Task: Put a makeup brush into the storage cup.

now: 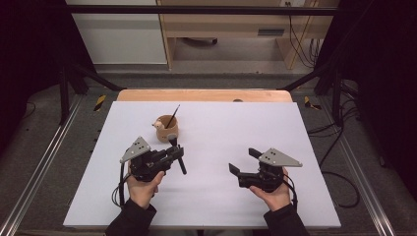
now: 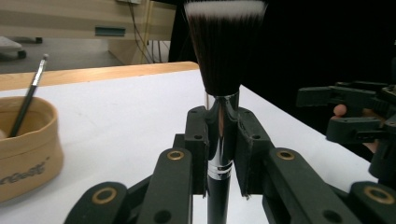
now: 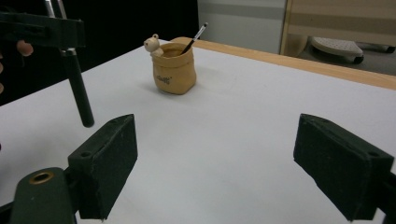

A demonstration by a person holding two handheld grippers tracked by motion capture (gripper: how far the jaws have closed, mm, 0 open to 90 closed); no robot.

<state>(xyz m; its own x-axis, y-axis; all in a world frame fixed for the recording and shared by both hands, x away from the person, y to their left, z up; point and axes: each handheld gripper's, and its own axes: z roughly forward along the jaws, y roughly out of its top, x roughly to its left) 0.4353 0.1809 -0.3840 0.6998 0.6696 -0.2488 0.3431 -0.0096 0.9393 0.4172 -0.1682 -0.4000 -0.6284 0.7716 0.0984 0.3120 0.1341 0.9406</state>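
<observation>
Left gripper (image 2: 222, 154) clamps makeup brush (image 2: 223, 70)

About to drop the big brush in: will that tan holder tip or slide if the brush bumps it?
Probably slides or tips easily: the tan holder looks small and light, already carrying a leaning thin brush. The makeup brush in the left gripper looks top-heavy, so lower gently.
</observation>
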